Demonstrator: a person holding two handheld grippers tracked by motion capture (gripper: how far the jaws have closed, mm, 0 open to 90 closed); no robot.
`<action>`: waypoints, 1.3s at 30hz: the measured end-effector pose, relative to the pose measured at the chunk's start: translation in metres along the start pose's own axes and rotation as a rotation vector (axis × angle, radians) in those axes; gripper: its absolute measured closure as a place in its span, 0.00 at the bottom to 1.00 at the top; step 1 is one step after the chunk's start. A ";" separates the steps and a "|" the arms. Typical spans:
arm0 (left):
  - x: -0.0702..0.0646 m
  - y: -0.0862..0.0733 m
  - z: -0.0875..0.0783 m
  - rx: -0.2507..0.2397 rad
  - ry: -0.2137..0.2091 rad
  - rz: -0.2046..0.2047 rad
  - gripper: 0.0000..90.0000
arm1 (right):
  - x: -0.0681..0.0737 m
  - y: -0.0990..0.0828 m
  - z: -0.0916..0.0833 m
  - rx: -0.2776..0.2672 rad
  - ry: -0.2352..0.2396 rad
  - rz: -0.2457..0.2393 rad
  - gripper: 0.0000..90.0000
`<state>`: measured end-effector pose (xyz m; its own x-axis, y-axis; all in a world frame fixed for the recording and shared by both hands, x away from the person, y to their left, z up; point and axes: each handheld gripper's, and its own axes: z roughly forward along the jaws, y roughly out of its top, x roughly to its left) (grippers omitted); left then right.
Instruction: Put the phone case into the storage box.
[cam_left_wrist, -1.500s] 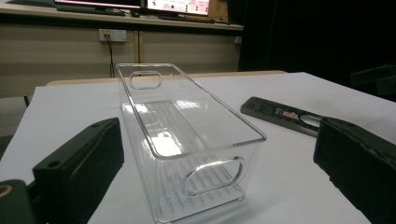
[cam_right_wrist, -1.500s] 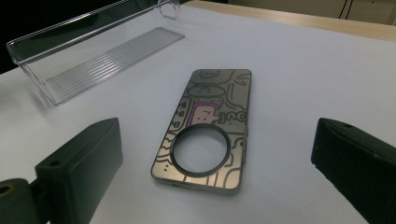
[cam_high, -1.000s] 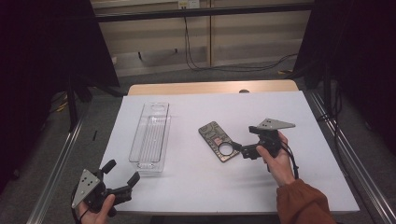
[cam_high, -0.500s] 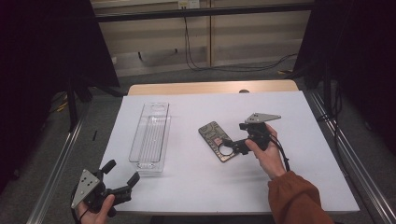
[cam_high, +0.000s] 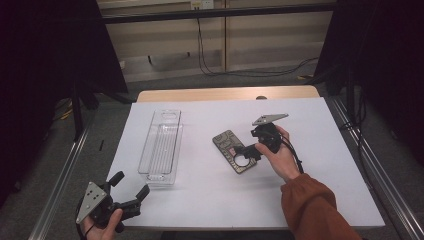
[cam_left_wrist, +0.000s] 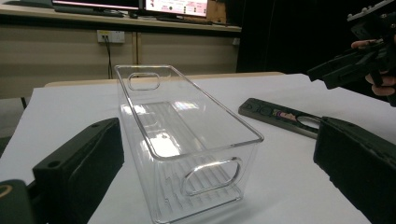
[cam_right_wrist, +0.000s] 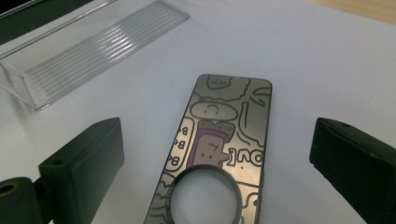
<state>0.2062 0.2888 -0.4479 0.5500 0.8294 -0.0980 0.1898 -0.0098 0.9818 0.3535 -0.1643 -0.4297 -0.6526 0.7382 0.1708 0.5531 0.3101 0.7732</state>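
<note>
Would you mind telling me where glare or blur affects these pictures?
Left gripper view: bright glare on the clear bin, its near jaws soft. Right gripper view: the patterned phone case is sharp with mild sheen, its near jaws blurred. High view: dark surroundings, evenly lit table.

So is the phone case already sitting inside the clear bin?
No, the phone case lies flat on the white table, beside the clear bin, apart from it.
</note>
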 end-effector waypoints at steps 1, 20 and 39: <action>0.000 0.000 0.000 0.000 0.001 0.001 0.02 | 0.000 0.001 0.001 0.014 0.000 -0.002 0.04; 0.000 0.001 0.000 -0.003 -0.008 -0.002 0.02 | -0.002 0.020 0.030 0.245 -0.014 0.000 0.07; 0.001 0.001 0.000 0.002 -0.003 0.000 0.02 | 0.000 0.031 0.055 0.460 0.000 -0.012 0.06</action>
<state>0.2062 0.2896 -0.4473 0.5525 0.8277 -0.0981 0.1908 -0.0111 0.9816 0.3995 -0.1214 -0.4392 -0.6604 0.7330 0.1634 0.7179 0.5523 0.4239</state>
